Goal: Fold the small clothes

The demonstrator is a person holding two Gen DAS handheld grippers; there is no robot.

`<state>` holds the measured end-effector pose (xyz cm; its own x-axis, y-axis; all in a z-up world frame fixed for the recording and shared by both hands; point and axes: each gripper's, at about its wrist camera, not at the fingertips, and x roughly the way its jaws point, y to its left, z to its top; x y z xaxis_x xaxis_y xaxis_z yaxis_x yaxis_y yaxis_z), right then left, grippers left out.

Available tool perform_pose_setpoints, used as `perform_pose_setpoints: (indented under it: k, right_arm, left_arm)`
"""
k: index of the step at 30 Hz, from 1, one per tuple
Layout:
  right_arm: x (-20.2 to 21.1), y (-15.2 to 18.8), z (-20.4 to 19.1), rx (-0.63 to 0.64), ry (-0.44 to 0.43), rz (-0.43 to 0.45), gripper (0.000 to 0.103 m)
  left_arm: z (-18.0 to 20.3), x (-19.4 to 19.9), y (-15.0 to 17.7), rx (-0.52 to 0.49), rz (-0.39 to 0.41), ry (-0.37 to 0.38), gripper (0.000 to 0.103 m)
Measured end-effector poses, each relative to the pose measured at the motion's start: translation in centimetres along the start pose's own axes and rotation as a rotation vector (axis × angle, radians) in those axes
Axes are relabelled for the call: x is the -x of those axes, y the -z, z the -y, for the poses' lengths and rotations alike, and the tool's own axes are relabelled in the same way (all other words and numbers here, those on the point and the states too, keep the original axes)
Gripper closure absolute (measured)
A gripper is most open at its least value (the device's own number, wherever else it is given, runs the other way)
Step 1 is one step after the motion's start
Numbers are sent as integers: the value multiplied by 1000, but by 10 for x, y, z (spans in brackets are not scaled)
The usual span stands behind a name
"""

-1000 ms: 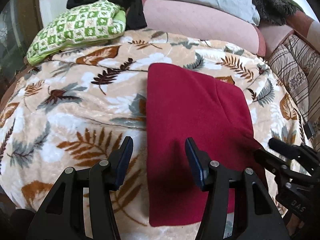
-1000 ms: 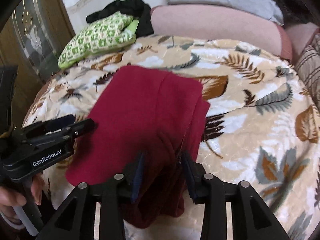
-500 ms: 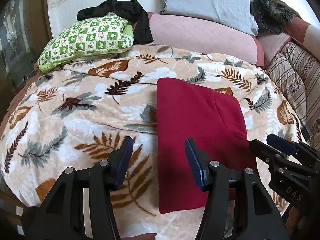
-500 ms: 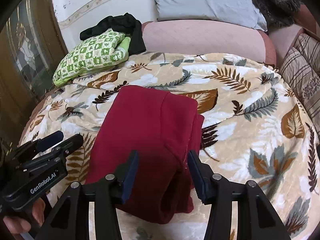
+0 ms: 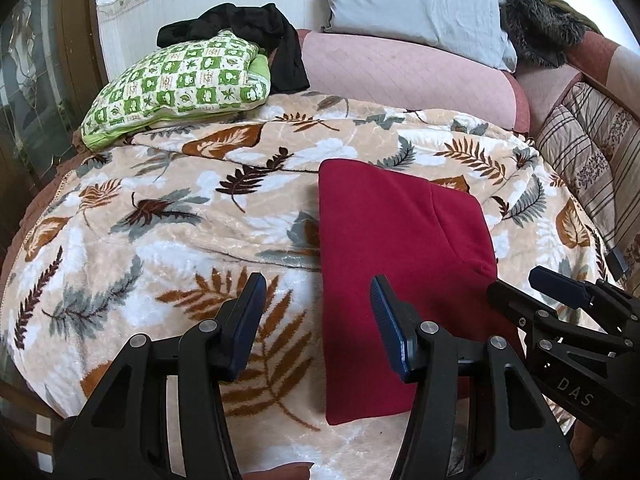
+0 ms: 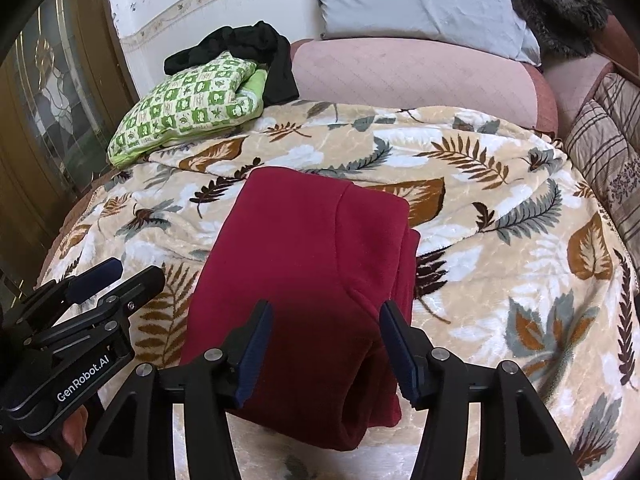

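A dark red garment point(image 5: 392, 248) lies folded into a rectangle on the leaf-print blanket point(image 5: 160, 240); it also shows in the right wrist view point(image 6: 312, 264). My left gripper point(image 5: 318, 312) is open and empty, held above the garment's left edge. My right gripper point(image 6: 326, 340) is open and empty, above the garment's near end. Each gripper shows in the other's view: the right gripper point(image 5: 560, 300) at the right, the left gripper point(image 6: 100, 288) at the left.
A green checked pillow point(image 5: 180, 84) with a black garment point(image 5: 248, 36) behind it lies at the back left. A pink bolster point(image 5: 400, 76) and a grey pillow point(image 5: 412, 4) run along the back. Striped cushions point(image 5: 592, 160) stand at the right. A glass door point(image 6: 48, 120) is at the left.
My right gripper has opened and let go of the red garment's edge. Both grippers have pulled back and up from the garment, which lies still.
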<state>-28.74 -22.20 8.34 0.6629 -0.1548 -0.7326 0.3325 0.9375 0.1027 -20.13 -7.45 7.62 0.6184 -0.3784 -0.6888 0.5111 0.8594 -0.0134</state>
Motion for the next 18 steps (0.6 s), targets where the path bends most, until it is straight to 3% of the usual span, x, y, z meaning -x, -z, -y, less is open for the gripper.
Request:
perform_pose_setpoints:
  k: [18]
  right_arm:
    - [-18,1,2,-4,-4,-40,48]
  left_arm:
    - [-4,-11,2,2,-19,-12,49]
